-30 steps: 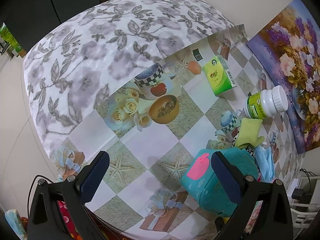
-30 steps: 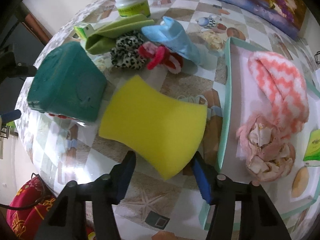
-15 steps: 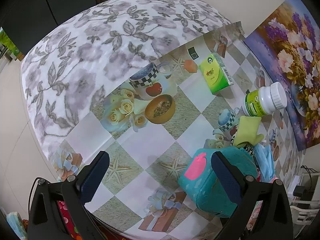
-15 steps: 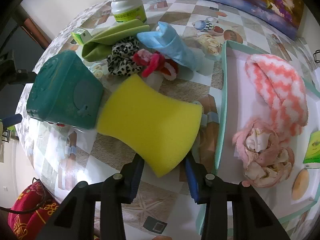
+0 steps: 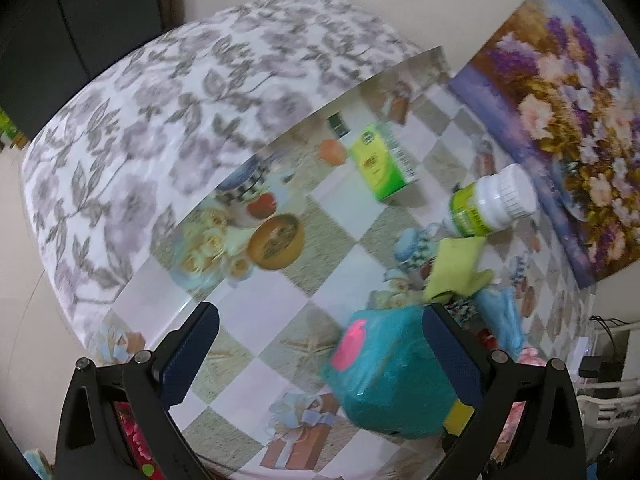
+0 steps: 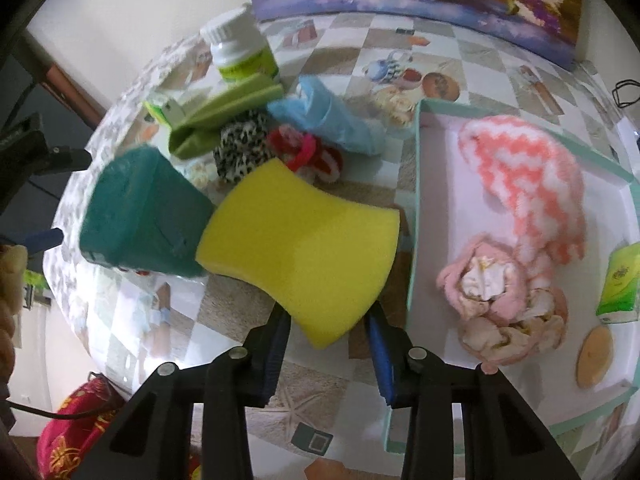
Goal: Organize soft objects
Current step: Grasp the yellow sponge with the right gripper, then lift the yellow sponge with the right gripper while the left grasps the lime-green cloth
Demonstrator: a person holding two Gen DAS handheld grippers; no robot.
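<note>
Compared with a second back: right claw (image 6: 326,334) has just been closing, now squeezed in on the near corner of the yellow sponge (image 6: 298,248), pads pressing both sides, and sponge looks lifted a bit off the table (image 6: 280,396), nearer the tray than before. Left claw (image 5: 320,344) same as before, spread wide with nothing between the fingers, just hanging over the checkered table cover; view slightly shifted and blurrier. Sponge is a thick foam block with pinched-in waist, matte and porous, sitting between the teal pouch (image 6: 138,216) and the tray (image 6: 414,216). Pouch looks like soft fuzzy fabric, boxy, with a pink patch showing from the left side. Behind it a loose heap: folded green cloth (image 6: 224,120), leopard-print scrunchie (image 6: 242,146), red fluffy scrunchie (image 6: 304,152), crumpled light-blue mask (image 6: 332,120). White pill bottle (image 6: 240,50) with ribbed cap and green label standing behind the heap. Tray is shallow, white inside with mint rim, holding a fuzzy coral-and-white zigzag cloth (image 6: 528,184), a bunched pink plush thing (image 6: 504,308) and a green tissue pack (image 6: 620,280) at the edge. Another green tissue pack lying flat on the table further back in the left view.
</note>
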